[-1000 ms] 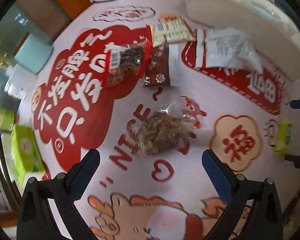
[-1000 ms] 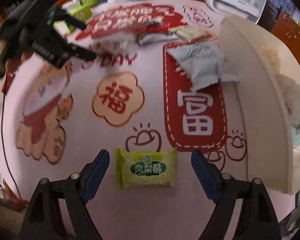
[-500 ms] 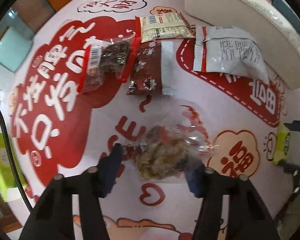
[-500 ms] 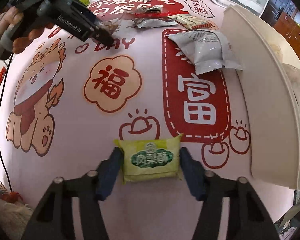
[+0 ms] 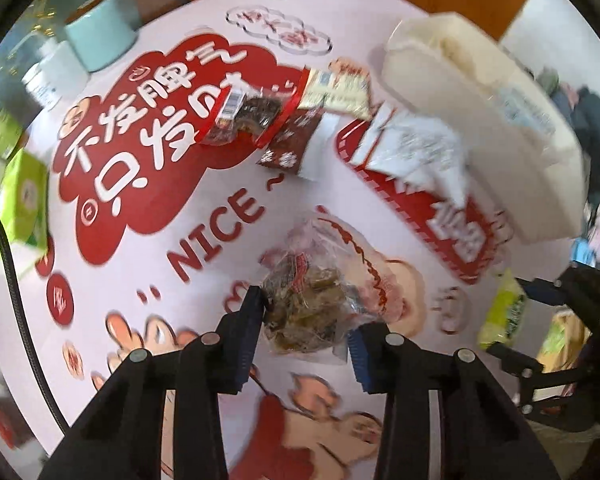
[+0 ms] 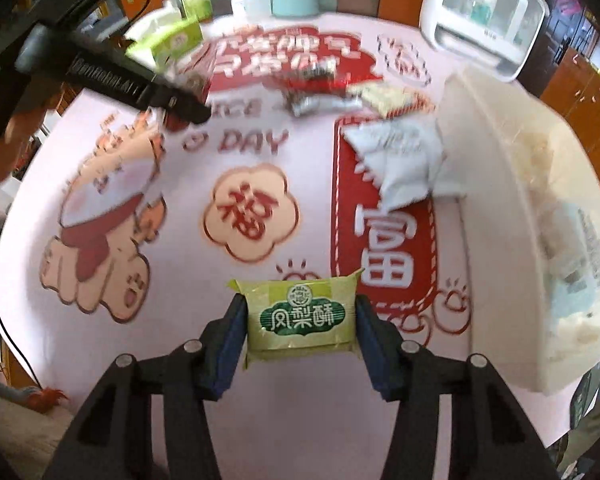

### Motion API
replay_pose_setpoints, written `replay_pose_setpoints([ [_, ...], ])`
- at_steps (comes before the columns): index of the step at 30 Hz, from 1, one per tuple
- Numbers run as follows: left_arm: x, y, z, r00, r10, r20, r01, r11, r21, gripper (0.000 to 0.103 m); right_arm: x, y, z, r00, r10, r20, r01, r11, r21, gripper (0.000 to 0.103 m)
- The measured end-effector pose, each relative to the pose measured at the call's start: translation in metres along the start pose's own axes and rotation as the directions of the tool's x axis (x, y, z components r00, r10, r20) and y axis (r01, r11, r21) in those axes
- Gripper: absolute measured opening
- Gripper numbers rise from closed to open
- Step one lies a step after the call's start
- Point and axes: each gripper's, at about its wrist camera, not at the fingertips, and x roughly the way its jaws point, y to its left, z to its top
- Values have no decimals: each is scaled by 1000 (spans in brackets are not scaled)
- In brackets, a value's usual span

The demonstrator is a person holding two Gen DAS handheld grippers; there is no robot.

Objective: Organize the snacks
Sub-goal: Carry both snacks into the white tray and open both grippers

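My left gripper is closing its jaws, and the pads press a clear bag of brown snack held a little above the printed pink cloth. The jaws of my right gripper are also closing, with the pads tight on both ends of a green pastry packet, just off the cloth. A cream bin lies along the right side with packets inside. On the cloth lie a white-grey packet, a red-edged clear packet, a brown packet and a beige packet.
A teal canister, a green box and bottles stand along the far left edge. A white appliance sits at the back. A black cable hangs at the left. A hand holds the left gripper.
Both grippers went from wide open to closed on their packets. Each then rose, lifting the clear bag and the green packet off the cloth. The left view has rolled.
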Motion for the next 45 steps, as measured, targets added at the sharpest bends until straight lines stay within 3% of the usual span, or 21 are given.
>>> replay_pose_setpoints([
  [5, -43, -34, -11, 996, -32, 82, 36, 998, -44, 38, -41, -15, 8, 995, 17, 94, -18, 1000, 10, 53],
  [10, -73, -83, -2, 986, -42, 161, 56, 995, -84, 38, -84, -49, 15, 980, 31, 195, -37, 999, 25, 53],
  [17, -112, -159, 38, 955, -44, 295, 84, 989, -124, 38, -139, -115, 18, 951, 11, 309, -22, 999, 33, 53],
  [22, -118, -206, 72, 936, -45, 349, 98, 986, -134, 38, -158, -170, 21, 940, -27, 341, -4, 996, 89, 53],
  [32, -100, -257, 124, 944, 18, 329, 43, 983, -176, 39, -170, -257, 39, 931, -107, 350, 37, 979, 201, 53],
  [45, -77, -266, 154, 954, 58, 293, 6, 977, -213, 39, -156, -290, 60, 935, -104, 339, 21, 971, 240, 54],
])
